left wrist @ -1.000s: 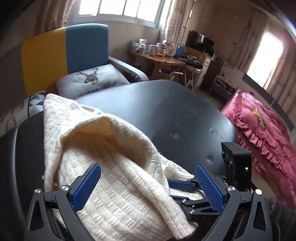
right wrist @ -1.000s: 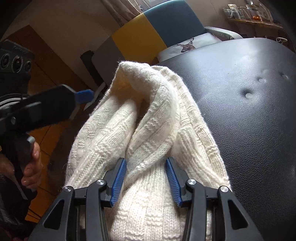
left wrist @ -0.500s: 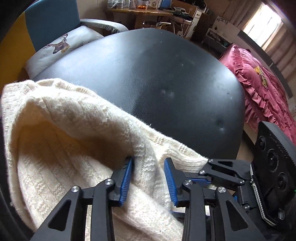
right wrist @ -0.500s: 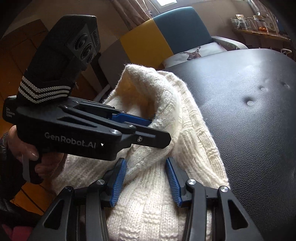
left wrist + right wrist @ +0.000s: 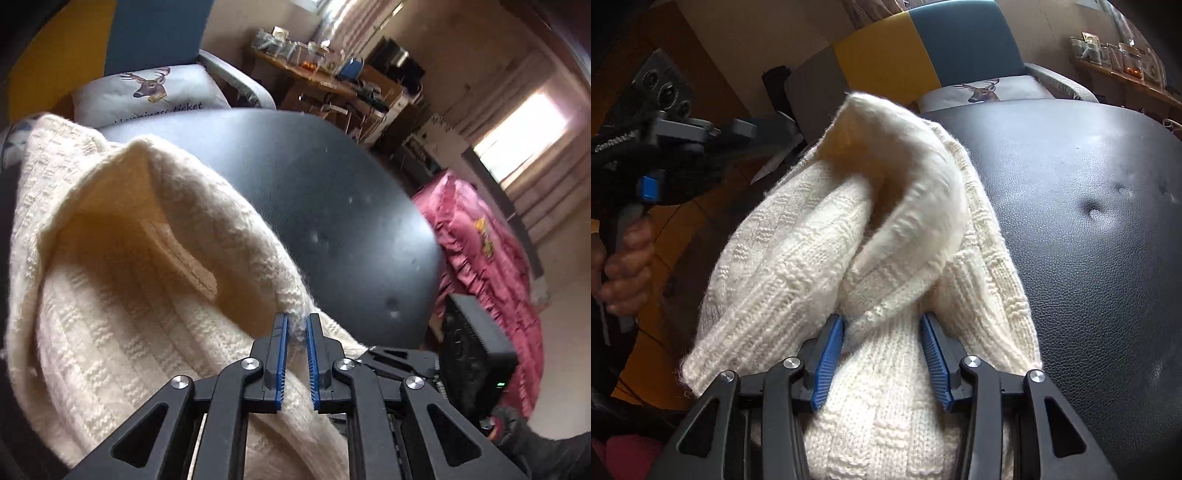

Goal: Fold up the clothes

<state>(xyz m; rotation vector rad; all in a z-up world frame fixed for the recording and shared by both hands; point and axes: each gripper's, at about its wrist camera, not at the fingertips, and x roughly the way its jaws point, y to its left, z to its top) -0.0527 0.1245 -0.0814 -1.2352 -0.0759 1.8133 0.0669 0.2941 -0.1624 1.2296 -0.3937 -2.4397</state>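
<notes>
Black padded tabletop [image 5: 1089, 258] carrying a cream knit sweater [image 5: 886, 258], bunched at its near edge.

Left gripper [image 5: 294, 325] is pinching a thin sweater edge, seemingly the hem; right gripper [image 5: 882, 325] is clamping a thick ribbed fold. Soft, stretchy and floppy, the knit likely handles best held by firm ribbed edges.

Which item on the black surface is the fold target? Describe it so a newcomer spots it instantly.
Start at the wide black padded surface in front of the yellow-and-blue chair. Bunched on its near edge is a cream knit sweater, with both the left gripper and right gripper clamped on it. It is the only pale, chunky-ribbed fabric there; the deer-print cushion behind is smooth and printed.
</notes>
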